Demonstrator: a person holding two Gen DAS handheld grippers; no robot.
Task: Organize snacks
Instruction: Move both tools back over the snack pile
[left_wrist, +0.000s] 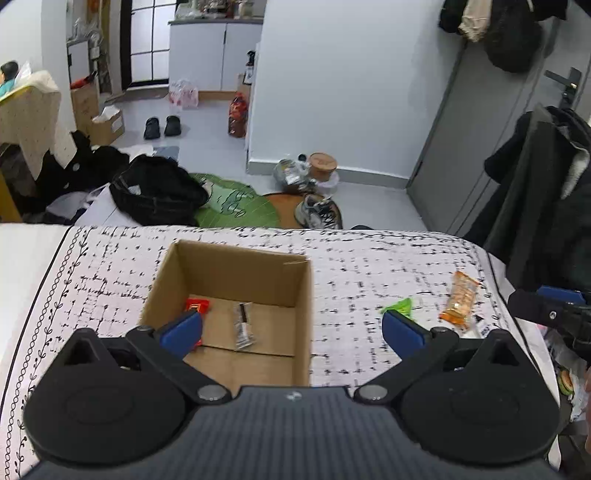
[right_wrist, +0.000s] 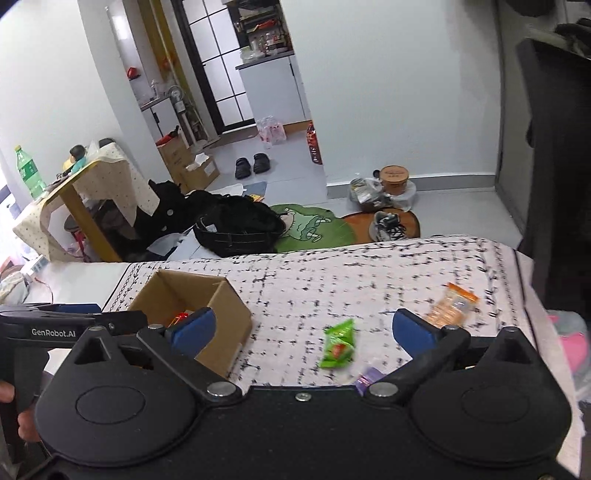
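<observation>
Well, both grippers, left (left_wrist: 291, 328) and right (right_wrist: 301, 328), gaped empty; the green snack (right_wrist: 338, 345) lay between the right's fingers, cardboard box (left_wrist: 301, 295) under the left.

Your cardboard box (left_wrist: 229, 273) is plain brown corrugated board, matt, with raw cut edges. Inside it you have a glossy red wrapper (left_wrist: 197, 305) and a clear, shiny plastic packet (left_wrist: 243, 325). The bedspread (left_wrist: 369, 295) under it is soft woven cloth, white with black printed dashes, no sheen. Your green snack packet (right_wrist: 338, 345) and orange snack packet (right_wrist: 448, 306) are crinkly, glossy film. The left gripper (left_wrist: 291, 328) and right gripper (right_wrist: 301, 328) are matt black plastic with blue rubbery-looking pads and bright metal pivot pins.
</observation>
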